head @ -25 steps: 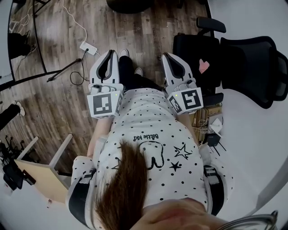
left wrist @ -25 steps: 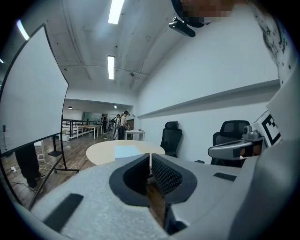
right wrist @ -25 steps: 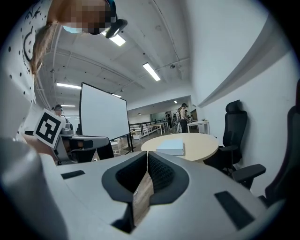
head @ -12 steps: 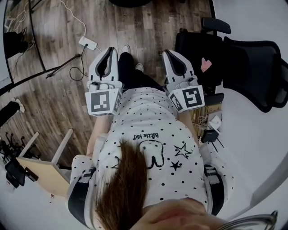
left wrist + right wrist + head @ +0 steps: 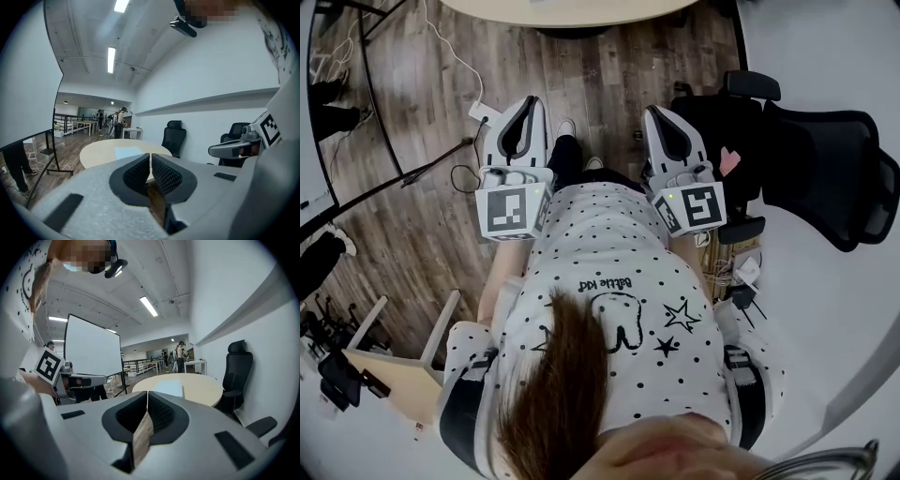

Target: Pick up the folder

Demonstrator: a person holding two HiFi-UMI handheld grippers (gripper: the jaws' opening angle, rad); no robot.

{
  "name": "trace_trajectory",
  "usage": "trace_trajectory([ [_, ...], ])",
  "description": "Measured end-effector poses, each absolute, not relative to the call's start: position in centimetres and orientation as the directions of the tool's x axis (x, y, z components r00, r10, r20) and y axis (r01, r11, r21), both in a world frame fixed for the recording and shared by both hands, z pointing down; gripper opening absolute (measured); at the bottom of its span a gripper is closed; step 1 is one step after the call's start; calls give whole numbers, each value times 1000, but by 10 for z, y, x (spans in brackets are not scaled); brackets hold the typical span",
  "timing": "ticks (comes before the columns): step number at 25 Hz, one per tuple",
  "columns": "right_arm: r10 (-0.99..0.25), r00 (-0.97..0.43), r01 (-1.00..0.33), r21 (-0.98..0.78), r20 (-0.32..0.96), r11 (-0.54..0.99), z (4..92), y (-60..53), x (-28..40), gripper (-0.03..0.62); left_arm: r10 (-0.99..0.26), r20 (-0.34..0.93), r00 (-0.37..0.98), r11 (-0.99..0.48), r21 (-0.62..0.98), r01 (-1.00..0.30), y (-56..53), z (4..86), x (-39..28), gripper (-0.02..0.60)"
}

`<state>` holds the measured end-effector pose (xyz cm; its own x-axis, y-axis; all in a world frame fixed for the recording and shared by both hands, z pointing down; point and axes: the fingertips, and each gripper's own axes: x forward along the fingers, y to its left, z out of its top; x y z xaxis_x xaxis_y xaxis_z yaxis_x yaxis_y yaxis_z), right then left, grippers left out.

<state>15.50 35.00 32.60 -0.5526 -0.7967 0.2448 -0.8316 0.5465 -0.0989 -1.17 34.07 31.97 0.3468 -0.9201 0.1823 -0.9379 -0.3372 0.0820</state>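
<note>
Head view looks down past the person's dotted shirt [image 5: 609, 272], with both grippers held out in front over the wood floor [image 5: 441, 216]. Left gripper [image 5: 528, 103] has its jaws pressed together with nothing between them, and the left gripper view backs that up: they meet at a thin line, empty. Right gripper [image 5: 654, 112] is the same deal, jaws together and holding nothing.

Folder [image 5: 129, 152] is a pale blue sheet lying flat on the round table [image 5: 98, 157], straight ahead of both grippers and well apart from them, out past the tips. In the right gripper view it sits a bit right of where that gripper's jaws meet, further out.

Black chair [image 5: 816, 159] is off to the right of the right gripper, near it. White screen [image 5: 91, 350] stands ahead and left of the right gripper. Some people [image 5: 117, 124] are way off in the background, beyond the table.
</note>
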Motion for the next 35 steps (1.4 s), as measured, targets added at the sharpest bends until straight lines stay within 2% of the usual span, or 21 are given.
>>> trace_trajectory([
  [17,-827,-511,-859,-119,236,498,331,270,94,9,-906,195,375,-367,80,-927,256,326,-76,26],
  [27,-821,-503,-864,-139,270,483,341,256,107,9,-897,212,388,-371,115,-921,240,334,-61,26],
  [35,-797,-547,-836,-139,254,530,329,212,127,9,-922,220,317,-280,184,-942,207,332,-53,26],
])
